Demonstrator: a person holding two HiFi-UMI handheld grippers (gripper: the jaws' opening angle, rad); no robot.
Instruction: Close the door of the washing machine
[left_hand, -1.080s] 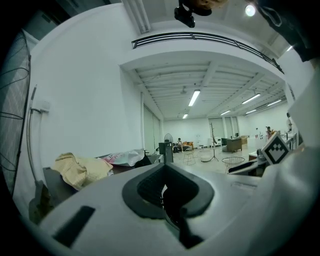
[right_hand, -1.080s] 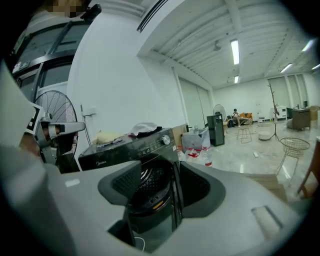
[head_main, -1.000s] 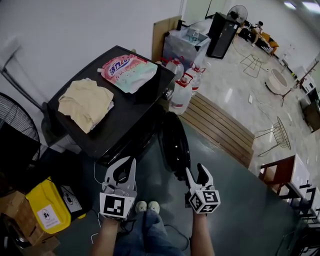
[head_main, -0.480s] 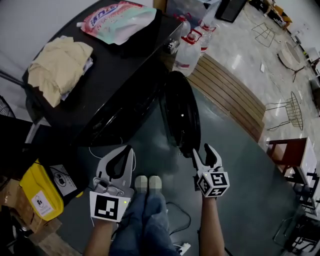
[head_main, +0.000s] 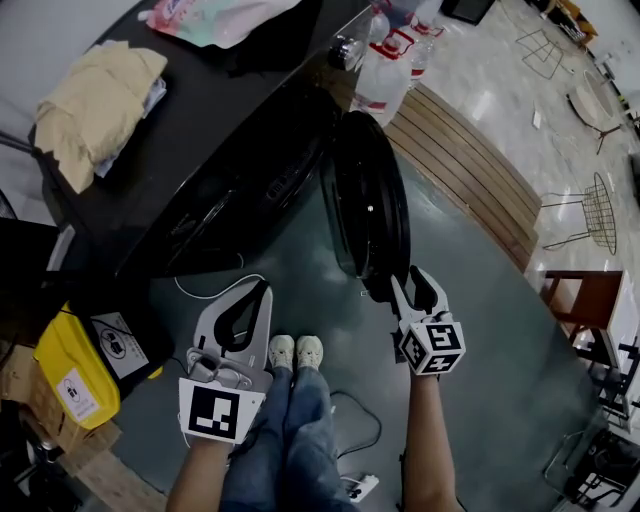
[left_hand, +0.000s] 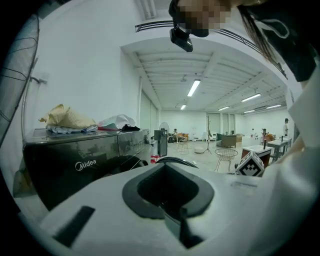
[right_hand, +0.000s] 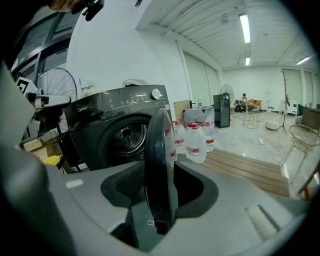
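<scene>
The black washing machine (head_main: 230, 150) stands with its round door (head_main: 365, 205) swung wide open, edge-on toward me. My right gripper (head_main: 407, 277) is at the door's lower free edge, one finger on each side of it. In the right gripper view the door (right_hand: 157, 150) runs straight up between the pads; the jaws are closing, with small gaps still on both sides. Behind it shows the open drum (right_hand: 124, 140). My left gripper (head_main: 264, 287) hovers left of the door above the floor, its fingertips meeting and nothing held.
A yellowish cloth (head_main: 95, 95) and a detergent pouch (head_main: 215, 15) lie on the machine. Water bottles (head_main: 380, 85) and a wooden pallet (head_main: 470, 170) sit beyond the door. A yellow bin (head_main: 70, 375) is at the left, a power strip (head_main: 355, 487) by my shoes (head_main: 295, 352).
Both grippers have sunk lower and the view has dropped closer to the machine. The right gripper has come up to the door's edge, which now sits between its jaws.
</scene>
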